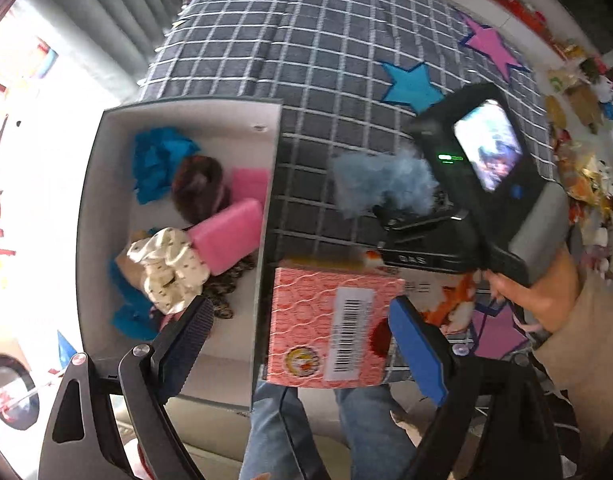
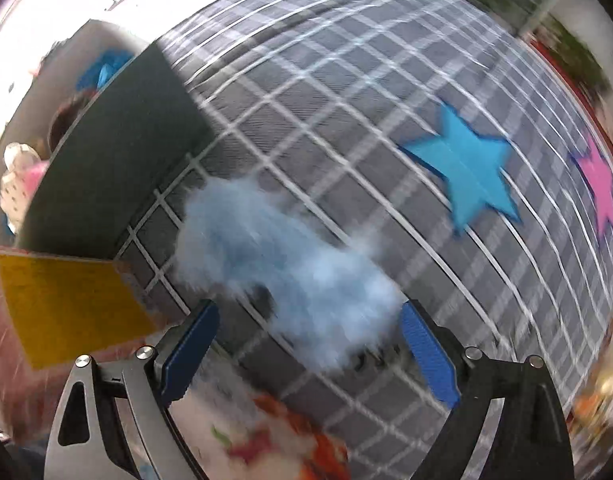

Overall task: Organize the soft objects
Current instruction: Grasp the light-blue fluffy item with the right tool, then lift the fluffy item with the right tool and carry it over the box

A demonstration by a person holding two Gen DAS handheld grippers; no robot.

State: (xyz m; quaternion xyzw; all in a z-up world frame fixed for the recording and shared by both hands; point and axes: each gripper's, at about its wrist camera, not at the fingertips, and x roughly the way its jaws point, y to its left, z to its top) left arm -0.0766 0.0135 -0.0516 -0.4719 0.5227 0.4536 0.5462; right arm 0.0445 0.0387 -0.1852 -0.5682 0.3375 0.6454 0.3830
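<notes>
A fluffy light-blue scrunchie [image 2: 290,276] lies on the grey checked cloth [image 2: 346,92], just ahead of and between the wide-open fingers of my right gripper [image 2: 308,354]; it also shows in the left wrist view [image 1: 380,184]. A grey box [image 1: 178,114] at the left holds soft things: pink sponges [image 1: 230,238], a brown furry scrunchie [image 1: 200,192], a cream dotted scrunchie [image 1: 170,270] and blue cloth [image 1: 158,160]. My left gripper [image 1: 302,336] is open, over a pink patterned packet [image 1: 326,320] beside the box. The right view is blurred.
A blue star [image 1: 412,86] and a pink star [image 1: 492,46] lie flat on the cloth. A floral orange-and-white item [image 2: 282,436] lies near the front edge. The right gripper's body and the hand holding it [image 1: 546,296] fill the right of the left view. Clutter lines the far right.
</notes>
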